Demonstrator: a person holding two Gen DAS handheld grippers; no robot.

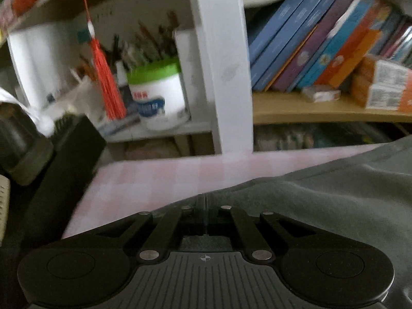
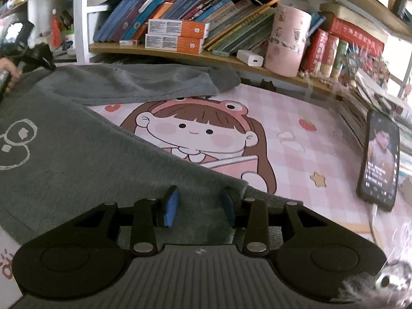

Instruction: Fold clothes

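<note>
Right gripper (image 2: 199, 206): spread wide, blue pads (image 2: 172, 207) on either side of the grey garment's hem, nothing pinched
Left gripper (image 1: 206, 213): fingers pressed together at the garment's edge; whether cloth sits between them, cannot tell
Grey garment (image 2: 77, 154): spread over the pink worktop (image 2: 309, 134), white line drawing on the near panel, a sleeve stretched along the far side
Phone (image 2: 379, 162): lit, at the right on the worktop, well apart from the cloth
Bookshelf (image 2: 195, 52): behind, leaning books, two orange boxes, a pink cup (image 2: 287, 41)
</note>
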